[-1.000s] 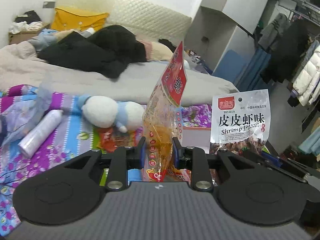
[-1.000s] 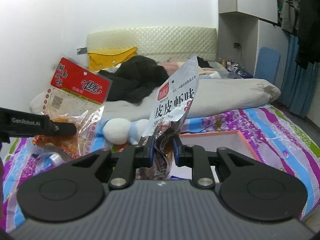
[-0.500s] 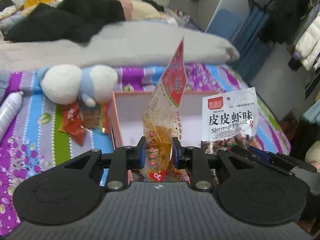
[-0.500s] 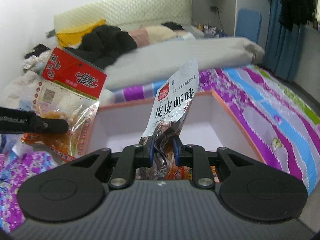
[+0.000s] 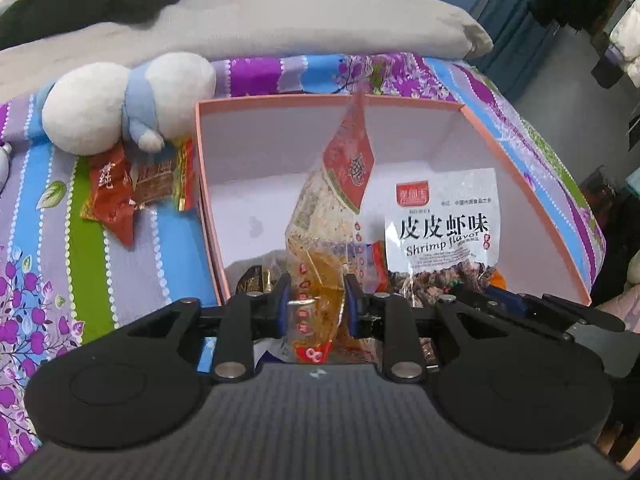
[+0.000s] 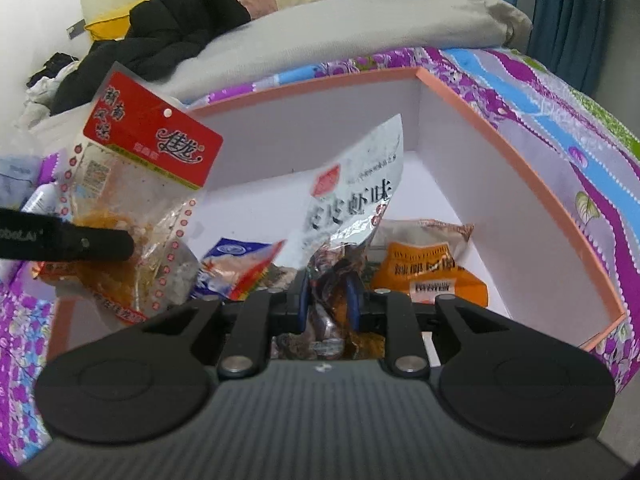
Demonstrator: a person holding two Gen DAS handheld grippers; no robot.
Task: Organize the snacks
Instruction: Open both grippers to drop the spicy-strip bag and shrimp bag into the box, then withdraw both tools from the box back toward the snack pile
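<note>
My left gripper (image 5: 316, 300) is shut on a clear snack bag with a red header (image 5: 340, 184) and holds it over the near part of the pink box (image 5: 320, 98). My right gripper (image 6: 329, 292) is shut on a silver shrimp-flavor snack bag (image 6: 352, 200) and holds it over the same box (image 6: 520, 184). The shrimp bag (image 5: 444, 224) and the right gripper's fingers (image 5: 504, 302) show at the right of the left wrist view. The red-header bag (image 6: 132, 184) and the left gripper's finger (image 6: 80, 242) show at the left of the right wrist view.
An orange snack pack (image 6: 432, 276) and a blue-white pack (image 6: 236, 260) lie in the box. Red snack packets (image 5: 136, 184) lie on the striped bedspread left of the box, beside a white-blue plush toy (image 5: 128, 100). A grey duvet (image 5: 280, 20) lies behind.
Both grippers have tilted down and moved forward with their bags, from above the bed to low over the pink box. The box's inside and the packs in it have come into view.
</note>
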